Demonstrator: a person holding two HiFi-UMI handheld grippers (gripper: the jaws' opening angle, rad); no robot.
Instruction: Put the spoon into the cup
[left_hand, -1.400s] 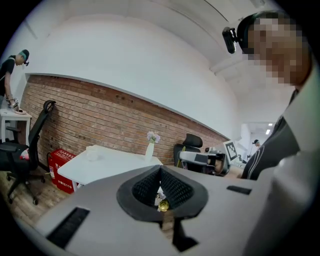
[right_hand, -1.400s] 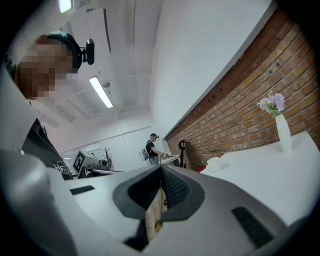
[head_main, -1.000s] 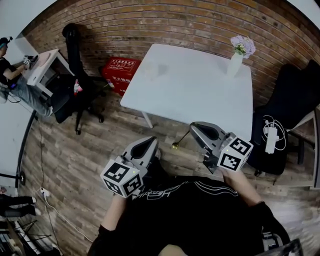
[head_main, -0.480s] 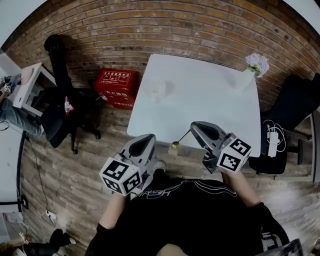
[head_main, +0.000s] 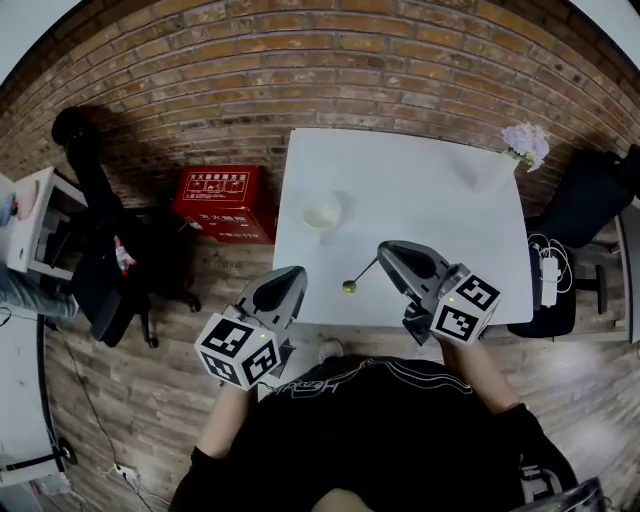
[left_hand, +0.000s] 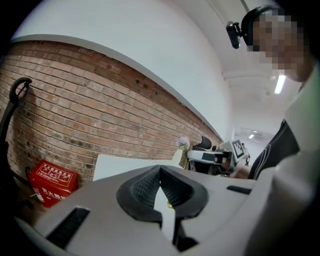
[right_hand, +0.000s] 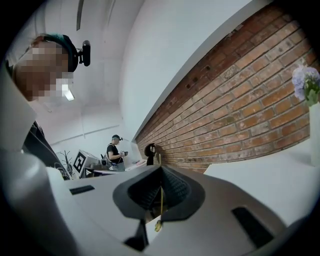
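Both hands are holding their grippers out in front of the chest, pointing at the white counter (head_main: 430, 200). The left gripper (head_main: 290, 272) is sitting by the counter's near left corner, and the right gripper (head_main: 385, 250) is hanging over its near edge. The left jaws are closed tip to tip with nothing in them. The right jaws are clamping the thin handle of the spoon (head_main: 358, 277), which is sticking out to the left with its little gold bowl low over the counter's front edge. The cup (head_main: 322, 213) is standing on the counter just beyond it, not touching. Compared to a second ago, the counter is sitting a lot closer. Back then both grippers were hanging over the wood floor short of it, and the right jaws are gripping the spoon the same way.
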